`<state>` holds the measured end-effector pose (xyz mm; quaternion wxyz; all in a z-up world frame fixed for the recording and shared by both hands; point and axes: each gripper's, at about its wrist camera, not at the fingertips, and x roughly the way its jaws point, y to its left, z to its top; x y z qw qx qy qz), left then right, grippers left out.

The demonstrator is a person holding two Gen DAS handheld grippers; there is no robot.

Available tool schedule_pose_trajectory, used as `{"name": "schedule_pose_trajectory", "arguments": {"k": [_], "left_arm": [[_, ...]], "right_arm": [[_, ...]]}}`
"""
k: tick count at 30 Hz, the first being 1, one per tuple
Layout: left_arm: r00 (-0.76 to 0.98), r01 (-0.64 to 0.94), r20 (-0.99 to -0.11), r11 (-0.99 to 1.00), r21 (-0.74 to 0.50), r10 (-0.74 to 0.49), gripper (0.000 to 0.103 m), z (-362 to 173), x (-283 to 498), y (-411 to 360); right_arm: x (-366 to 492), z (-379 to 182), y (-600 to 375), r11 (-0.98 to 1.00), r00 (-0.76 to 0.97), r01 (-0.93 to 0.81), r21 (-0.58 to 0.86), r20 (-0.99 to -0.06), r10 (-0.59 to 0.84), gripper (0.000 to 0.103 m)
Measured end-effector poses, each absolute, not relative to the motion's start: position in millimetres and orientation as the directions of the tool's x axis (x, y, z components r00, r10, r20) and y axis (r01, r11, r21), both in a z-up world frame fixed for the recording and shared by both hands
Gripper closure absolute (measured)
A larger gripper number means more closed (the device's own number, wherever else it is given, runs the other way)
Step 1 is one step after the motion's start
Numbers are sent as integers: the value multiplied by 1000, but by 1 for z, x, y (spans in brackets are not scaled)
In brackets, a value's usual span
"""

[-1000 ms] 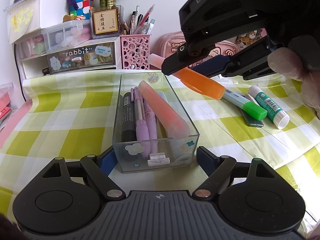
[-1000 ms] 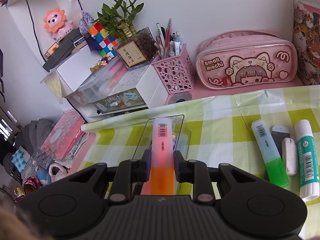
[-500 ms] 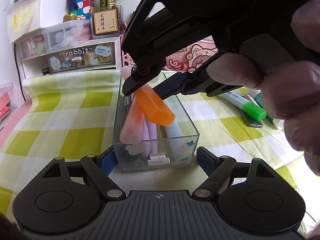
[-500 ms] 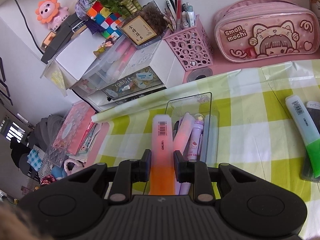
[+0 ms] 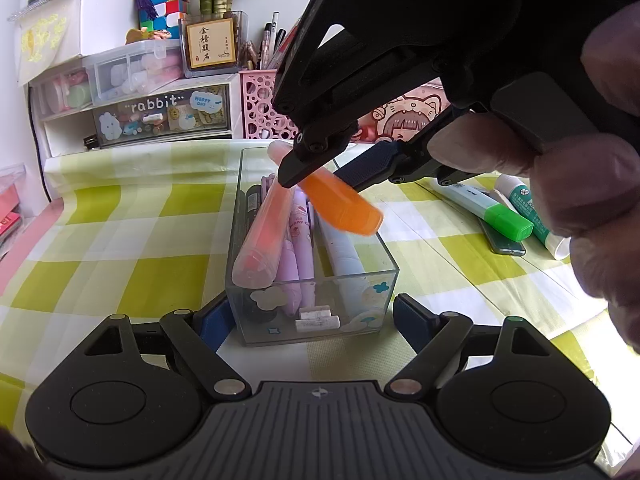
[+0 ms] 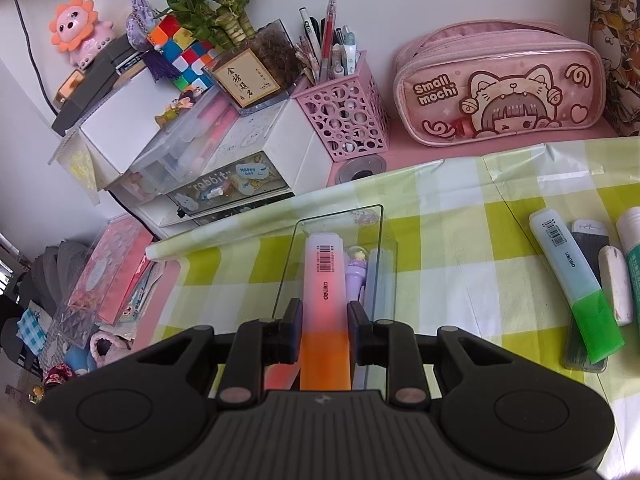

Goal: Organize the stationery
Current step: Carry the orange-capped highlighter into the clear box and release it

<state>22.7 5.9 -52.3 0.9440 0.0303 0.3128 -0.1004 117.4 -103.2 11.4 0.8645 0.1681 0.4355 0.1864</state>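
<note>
A clear box stands on the checked cloth, and my left gripper is shut on its near end, one blue pad on each side. Inside it lie a pink highlighter, purple pens, a pale blue pen and a black pen. My right gripper is shut on an orange-capped highlighter. It holds the highlighter tilted just above the box, capped end toward the left wrist camera. In the left wrist view the orange highlighter hangs over the box's middle.
To the right of the box lie a green highlighter, a white eraser, a dark flat case and a glue stick. Behind stand a pink pen holder, a pink pencil case and a drawer unit.
My right gripper has carried the orange highlighter from right of the box to above it. The pink highlighter in the box has shifted from lying across the pens to the left side.
</note>
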Motion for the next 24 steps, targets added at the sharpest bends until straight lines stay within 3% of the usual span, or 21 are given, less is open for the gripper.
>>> {"name": "schedule_pose_trajectory", "arguments": {"k": [9, 16, 20, 22, 24], "left_arm": [[784, 209, -597, 978, -6, -171, 22, -52, 23, 6], [784, 209, -597, 978, -6, -171, 22, -52, 23, 5], [784, 208, -597, 978, -6, -170, 22, -52, 23, 5], [784, 208, -597, 978, -6, -171, 22, -52, 23, 5], [784, 208, -597, 978, -6, -171, 22, -52, 23, 5]], "right_arm": [[112, 15, -100, 837, 489, -262, 480, -682, 544, 62], [118, -2, -104, 724, 336, -254, 641, -643, 688, 62], [118, -6, -104, 733, 352, -248, 634, -645, 678, 66], [118, -5, -103, 773, 388, -247, 584, -671, 632, 75], [121, -5, -104, 791, 407, -251, 558, -680, 609, 77]]}}
